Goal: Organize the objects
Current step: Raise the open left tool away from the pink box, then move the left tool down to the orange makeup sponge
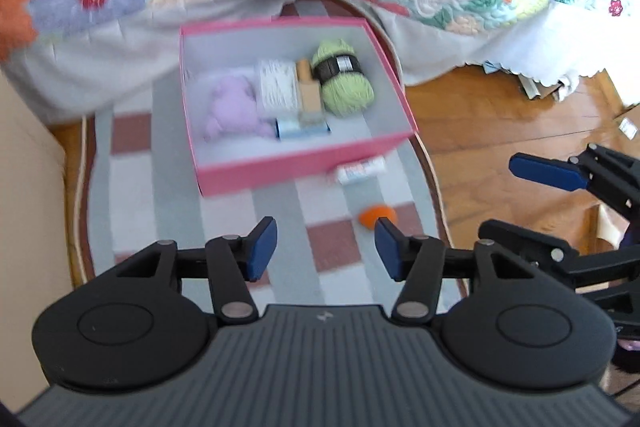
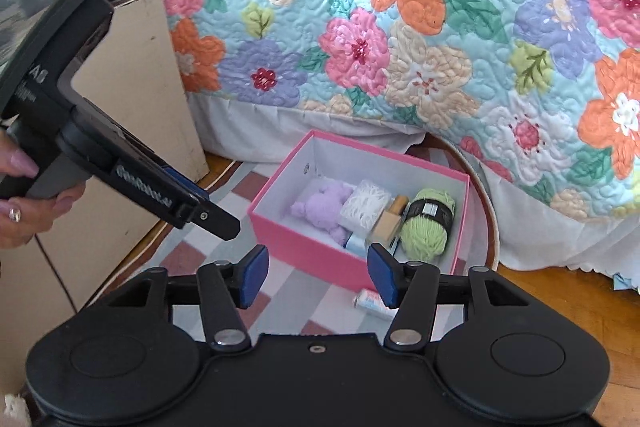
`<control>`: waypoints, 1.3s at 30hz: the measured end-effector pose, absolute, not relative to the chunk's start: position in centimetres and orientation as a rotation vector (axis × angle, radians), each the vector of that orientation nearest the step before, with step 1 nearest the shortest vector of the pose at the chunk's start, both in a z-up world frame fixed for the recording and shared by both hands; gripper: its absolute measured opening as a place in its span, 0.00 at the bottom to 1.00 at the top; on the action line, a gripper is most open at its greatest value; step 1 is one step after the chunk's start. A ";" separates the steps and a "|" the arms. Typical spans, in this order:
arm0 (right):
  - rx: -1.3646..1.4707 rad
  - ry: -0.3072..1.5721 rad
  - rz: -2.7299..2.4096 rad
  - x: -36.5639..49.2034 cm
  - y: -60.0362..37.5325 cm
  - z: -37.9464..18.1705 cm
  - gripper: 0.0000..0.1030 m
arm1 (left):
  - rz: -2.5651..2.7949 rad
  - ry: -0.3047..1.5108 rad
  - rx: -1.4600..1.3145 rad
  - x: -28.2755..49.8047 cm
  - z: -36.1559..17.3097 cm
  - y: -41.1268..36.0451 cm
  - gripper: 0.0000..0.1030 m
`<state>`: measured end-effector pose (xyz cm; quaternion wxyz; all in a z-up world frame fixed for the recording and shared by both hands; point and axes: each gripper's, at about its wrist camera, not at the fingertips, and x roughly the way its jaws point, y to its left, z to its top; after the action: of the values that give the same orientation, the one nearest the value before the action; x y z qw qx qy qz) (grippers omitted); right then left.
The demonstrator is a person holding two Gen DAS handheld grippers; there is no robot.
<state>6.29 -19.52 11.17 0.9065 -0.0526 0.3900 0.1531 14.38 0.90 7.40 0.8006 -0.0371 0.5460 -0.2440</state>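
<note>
While most of the loose things are already packed, two are seen lying outside the pink box, so the collecting step is judged to be under way and near its end. At the left of the box a lilac soft toy is lodged; next to it a white lacy bundle and a small tan bottle are set, with a pale blue packet at their near end, and a green yarn ball fills the right side. Just beside the near right corner of the box a small white tube is left on the checked rug, and nearer still, to the right, a small orange object is seen, too blurred to be named.

The left gripper is held above the rug near the box, its jaws wide and nothing between them. The right gripper is likewise spread wide and empty, and is aimed at the box and the tube.

For the next move, one gripper would probably need to be lowered over the tube or the orange object, with the jaws set across its narrow width and closed before it is carried over the near wall of the box.
</note>
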 end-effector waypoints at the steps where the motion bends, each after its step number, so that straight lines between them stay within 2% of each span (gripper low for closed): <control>1: -0.113 0.810 0.323 5.7 -19.6 10.9 0.61 | -0.519 1.171 -0.070 13.9 7.1 1.0 0.52; 12: -0.082 0.888 0.322 2.1 -21.2 5.9 0.65 | -0.507 1.234 -0.004 10.1 2.5 -0.4 0.55; 14: -0.071 0.918 0.310 1.9 -21.5 4.7 0.70 | -0.526 1.253 -0.011 10.0 1.5 -0.8 0.55; 17: -0.078 0.965 0.282 2.1 -21.9 2.6 0.72 | -0.531 1.272 -0.030 10.3 0.4 -1.2 0.55; 20: -0.032 1.007 0.270 2.7 -22.8 0.5 0.77 | -0.543 1.240 -0.019 10.6 -0.1 -1.5 0.59; 29: 0.008 0.944 0.189 4.5 -24.1 -5.4 0.78 | -0.646 1.102 -0.015 12.0 -3.0 -4.6 0.61; 39: 0.007 0.888 0.076 7.0 -24.5 -11.9 0.78 | -0.716 1.109 -0.061 14.5 -9.5 -9.2 0.61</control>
<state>7.05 -24.50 -11.86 0.9024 0.0033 0.4293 0.0366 14.50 -9.18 -9.55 0.7897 -0.0281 0.5148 -0.3325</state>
